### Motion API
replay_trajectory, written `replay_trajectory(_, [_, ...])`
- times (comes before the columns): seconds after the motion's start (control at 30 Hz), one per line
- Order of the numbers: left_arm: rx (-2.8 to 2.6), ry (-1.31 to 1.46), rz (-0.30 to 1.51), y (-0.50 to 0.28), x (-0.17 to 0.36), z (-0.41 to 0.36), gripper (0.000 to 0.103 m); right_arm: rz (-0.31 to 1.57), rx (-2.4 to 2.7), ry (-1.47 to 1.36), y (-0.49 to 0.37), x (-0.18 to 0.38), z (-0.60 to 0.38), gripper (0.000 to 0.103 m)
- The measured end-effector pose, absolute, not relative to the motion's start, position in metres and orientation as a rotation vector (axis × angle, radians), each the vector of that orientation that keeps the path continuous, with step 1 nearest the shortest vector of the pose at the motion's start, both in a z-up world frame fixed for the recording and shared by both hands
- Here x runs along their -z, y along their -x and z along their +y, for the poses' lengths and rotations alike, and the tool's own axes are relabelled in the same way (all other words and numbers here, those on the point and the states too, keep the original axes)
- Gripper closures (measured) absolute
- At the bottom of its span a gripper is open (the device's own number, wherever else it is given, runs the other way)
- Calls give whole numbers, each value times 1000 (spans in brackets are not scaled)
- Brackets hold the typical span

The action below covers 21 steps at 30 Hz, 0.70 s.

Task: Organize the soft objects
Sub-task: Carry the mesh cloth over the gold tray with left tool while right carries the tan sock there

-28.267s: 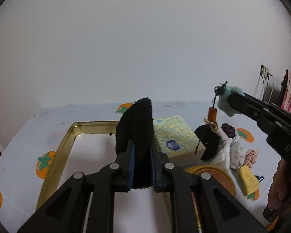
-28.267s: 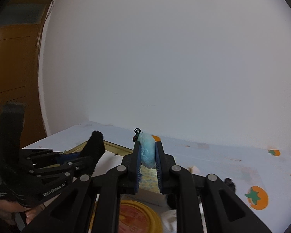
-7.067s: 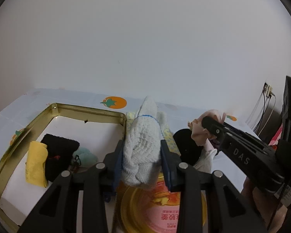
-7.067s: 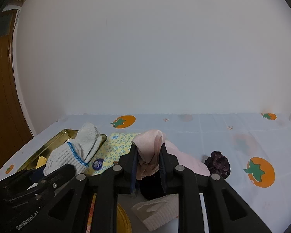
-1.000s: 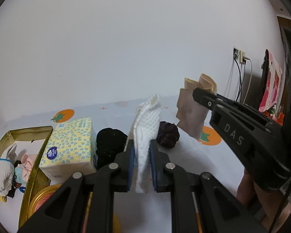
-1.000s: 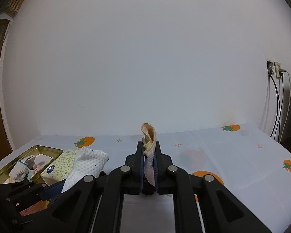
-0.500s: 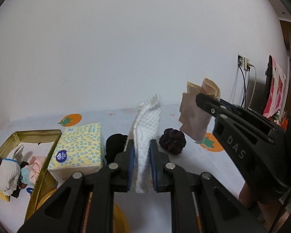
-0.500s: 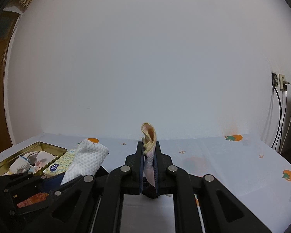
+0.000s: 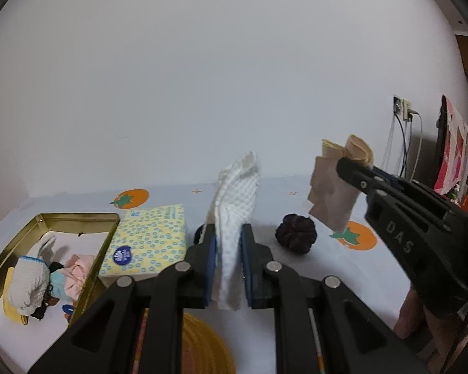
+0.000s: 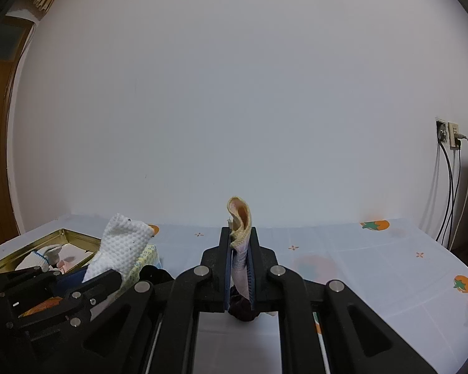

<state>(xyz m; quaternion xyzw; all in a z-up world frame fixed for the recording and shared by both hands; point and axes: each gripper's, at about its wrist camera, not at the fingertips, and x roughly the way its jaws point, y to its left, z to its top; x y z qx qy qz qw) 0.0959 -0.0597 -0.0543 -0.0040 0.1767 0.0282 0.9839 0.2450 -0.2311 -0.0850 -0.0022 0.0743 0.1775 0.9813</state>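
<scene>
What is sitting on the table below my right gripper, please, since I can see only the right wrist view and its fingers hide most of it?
Observer: A dark purple scrunchie lies on the tablecloth, apart from the beige cloth that your right gripper is clamping.
Operator: Thank you. Could you tell me what is inside the gold tin?
Observer: A white glove with a blue band lies in the gold tin, beside something pink.
Operator: Is the left gripper holding its cloth firmly?
Observer: Yes, the left gripper is closed on a white waffle cloth that stands up between its fingers.
</scene>
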Motion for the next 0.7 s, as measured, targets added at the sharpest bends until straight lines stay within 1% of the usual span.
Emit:
replay_trajectory(0.33, [-113,38,366,-95,55,-41,90,109,-362,24,-236,84,-225,93])
replay_trajectory(0.7, [-126,46,361,-90,55,-35,90,127,-388,51,-234,83,-210,93])
